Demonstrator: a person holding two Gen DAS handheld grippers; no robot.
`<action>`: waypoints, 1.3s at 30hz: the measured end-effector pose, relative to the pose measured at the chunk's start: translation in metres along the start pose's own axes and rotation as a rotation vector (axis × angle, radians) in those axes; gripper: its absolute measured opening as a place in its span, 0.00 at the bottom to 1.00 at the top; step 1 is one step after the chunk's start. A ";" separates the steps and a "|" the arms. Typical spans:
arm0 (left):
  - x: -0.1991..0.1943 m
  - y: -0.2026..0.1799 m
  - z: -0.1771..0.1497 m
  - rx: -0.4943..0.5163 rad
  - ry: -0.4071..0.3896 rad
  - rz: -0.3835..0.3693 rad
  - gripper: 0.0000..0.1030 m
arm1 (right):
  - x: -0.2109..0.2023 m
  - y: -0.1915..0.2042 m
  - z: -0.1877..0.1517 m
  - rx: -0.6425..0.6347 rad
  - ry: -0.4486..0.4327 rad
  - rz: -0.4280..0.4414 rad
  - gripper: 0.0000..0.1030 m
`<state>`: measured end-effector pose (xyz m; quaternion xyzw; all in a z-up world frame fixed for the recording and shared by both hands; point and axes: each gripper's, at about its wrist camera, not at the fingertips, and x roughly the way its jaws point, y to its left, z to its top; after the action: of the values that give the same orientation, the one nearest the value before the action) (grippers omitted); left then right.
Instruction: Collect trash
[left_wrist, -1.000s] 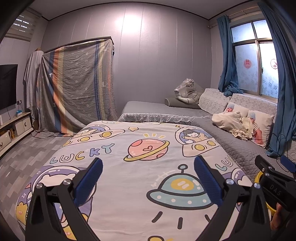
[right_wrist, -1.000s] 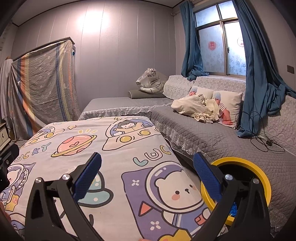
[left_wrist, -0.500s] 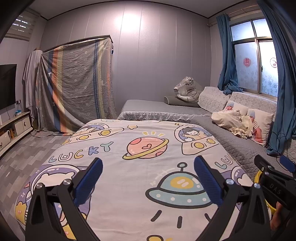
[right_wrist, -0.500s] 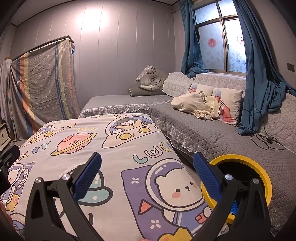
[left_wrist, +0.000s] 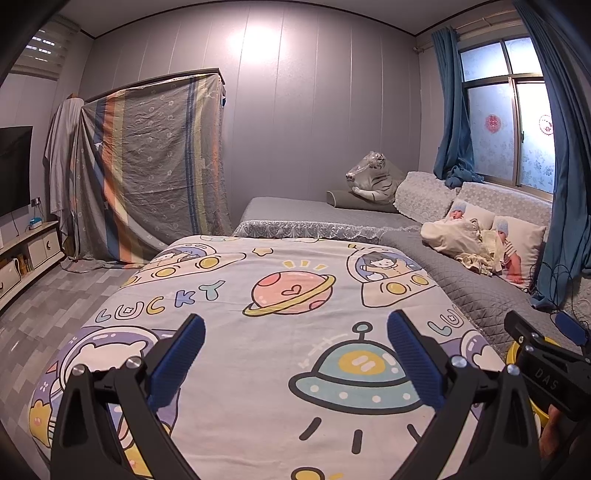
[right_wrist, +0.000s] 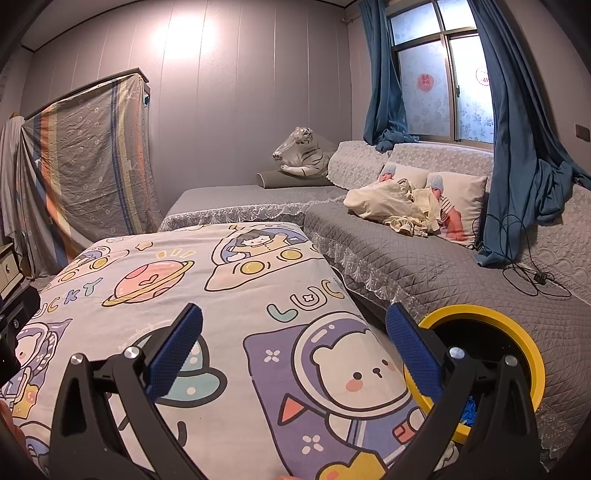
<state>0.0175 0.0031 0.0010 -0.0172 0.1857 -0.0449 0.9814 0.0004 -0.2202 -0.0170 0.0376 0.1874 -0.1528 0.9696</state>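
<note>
Hovering over the cartoon bedspread with the left gripper spread wide, ribbed blue pads gripping nothing and touching nothing. Likewise holding the right gripper wide apart and empty above the same smooth printed cloth of planets, saucers and a bear. Sitting low beside the bed, against the quilted grey sofa cover, a round bin with a glossy yellow rim and dark inside, some blue scrap showing at the bottom. Showing that bin nearly whole only in the right view; showing just a sliver of yellow behind the other black handle in the left view, plus a television and low cabinet.
</note>
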 end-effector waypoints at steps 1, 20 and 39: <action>0.000 0.000 0.000 0.000 0.001 0.000 0.92 | 0.000 0.000 0.000 0.000 0.001 0.000 0.92; 0.003 -0.002 -0.001 -0.003 0.011 -0.003 0.92 | 0.003 0.002 -0.004 -0.007 0.012 0.008 0.92; 0.007 0.002 -0.004 -0.022 0.030 -0.002 0.92 | 0.003 0.002 -0.007 -0.010 0.021 0.011 0.92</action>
<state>0.0224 0.0046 -0.0056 -0.0273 0.2007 -0.0443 0.9783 0.0016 -0.2188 -0.0244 0.0351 0.1981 -0.1462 0.9686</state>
